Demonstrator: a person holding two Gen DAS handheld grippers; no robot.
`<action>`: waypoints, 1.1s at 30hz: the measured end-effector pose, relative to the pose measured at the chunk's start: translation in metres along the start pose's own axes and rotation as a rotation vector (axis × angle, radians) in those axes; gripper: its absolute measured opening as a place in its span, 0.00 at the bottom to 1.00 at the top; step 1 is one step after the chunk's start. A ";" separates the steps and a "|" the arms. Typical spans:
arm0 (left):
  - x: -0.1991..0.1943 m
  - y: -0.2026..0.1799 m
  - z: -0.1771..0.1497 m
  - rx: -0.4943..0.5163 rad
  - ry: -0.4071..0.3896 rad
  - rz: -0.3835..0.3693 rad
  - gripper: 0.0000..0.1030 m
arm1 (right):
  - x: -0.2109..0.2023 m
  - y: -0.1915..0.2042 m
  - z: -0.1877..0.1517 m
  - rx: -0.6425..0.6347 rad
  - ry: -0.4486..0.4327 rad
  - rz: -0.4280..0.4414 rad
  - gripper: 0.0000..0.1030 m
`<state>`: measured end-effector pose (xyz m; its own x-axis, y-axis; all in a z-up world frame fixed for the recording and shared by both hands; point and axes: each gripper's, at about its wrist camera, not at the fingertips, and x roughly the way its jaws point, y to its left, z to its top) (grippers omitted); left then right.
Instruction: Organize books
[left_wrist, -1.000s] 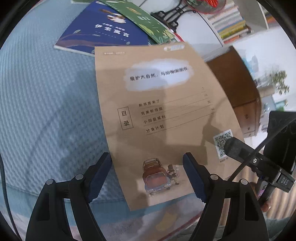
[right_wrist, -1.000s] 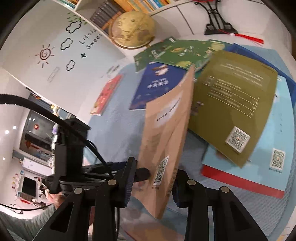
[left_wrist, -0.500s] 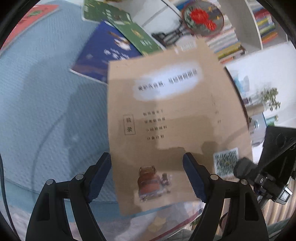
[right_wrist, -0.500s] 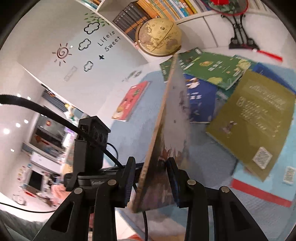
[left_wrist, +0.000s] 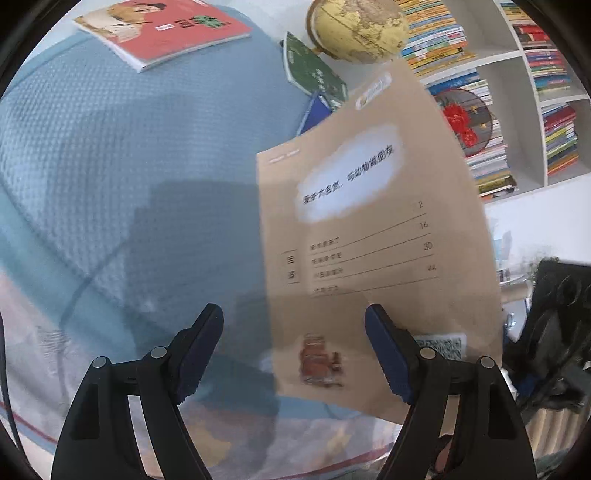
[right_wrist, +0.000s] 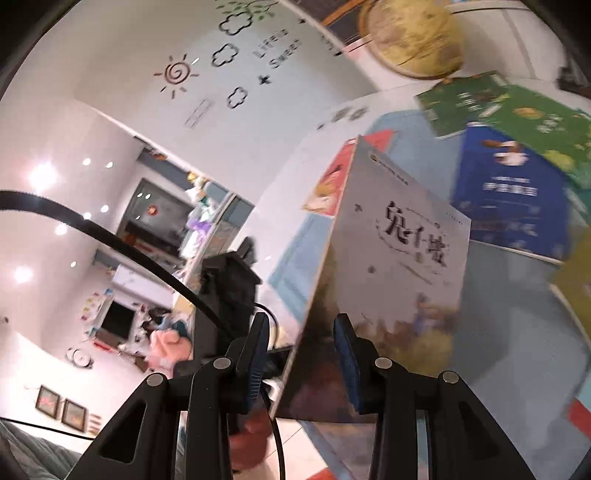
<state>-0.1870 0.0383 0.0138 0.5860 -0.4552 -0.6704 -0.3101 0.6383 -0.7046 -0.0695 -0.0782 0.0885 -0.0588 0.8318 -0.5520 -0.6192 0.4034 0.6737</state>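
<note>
Book: tan book (left_wrist: 373, 236) held up off the blue surface (left_wrist: 110, 147), gripped near its lower corner by the right tongs (right_wrist: 301, 354); back cover faces the left camera, pale front cover (right_wrist: 402, 266) the right one.
Change: swung across since a second ago, from over the olive and blue books toward the open stretch of the surface near the red book (left_wrist: 162, 29); globe (left_wrist: 358, 27) and shelves (left_wrist: 517, 110) now in the left view.
Right tongs: closed on the book's edge; grip looks a touch looser than a moment back, book between the pads.
Left tongs: left tongs (left_wrist: 293, 350) wide apart, as before, gripping nothing; book hangs beyond them, not between.
Meaning: probably mid-carry toward a stacking spot; not set down yet.
Others: green book (left_wrist: 314, 70) and blue book (right_wrist: 513, 206) flat on the surface, unsorted.
Hidden: exact pad contact on the book's far side; book's lower edge behind the fingers; blue book mostly covered in the left view; right view blurred at its right edge, olive book barely legible; destination not discernible.
</note>
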 end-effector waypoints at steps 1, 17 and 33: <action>0.001 0.002 0.000 0.000 0.001 0.013 0.74 | 0.008 0.005 0.002 -0.036 0.014 -0.023 0.35; -0.062 0.063 -0.009 -0.089 -0.101 0.044 0.74 | 0.076 -0.035 -0.006 0.187 0.189 0.165 0.38; -0.066 0.096 -0.010 -0.080 -0.154 0.265 0.74 | 0.067 -0.078 -0.027 -0.017 0.229 -0.432 0.38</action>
<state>-0.2628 0.1234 -0.0123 0.5815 -0.1758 -0.7943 -0.5216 0.6687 -0.5298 -0.0462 -0.0638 -0.0138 0.0368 0.4831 -0.8748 -0.6372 0.6856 0.3519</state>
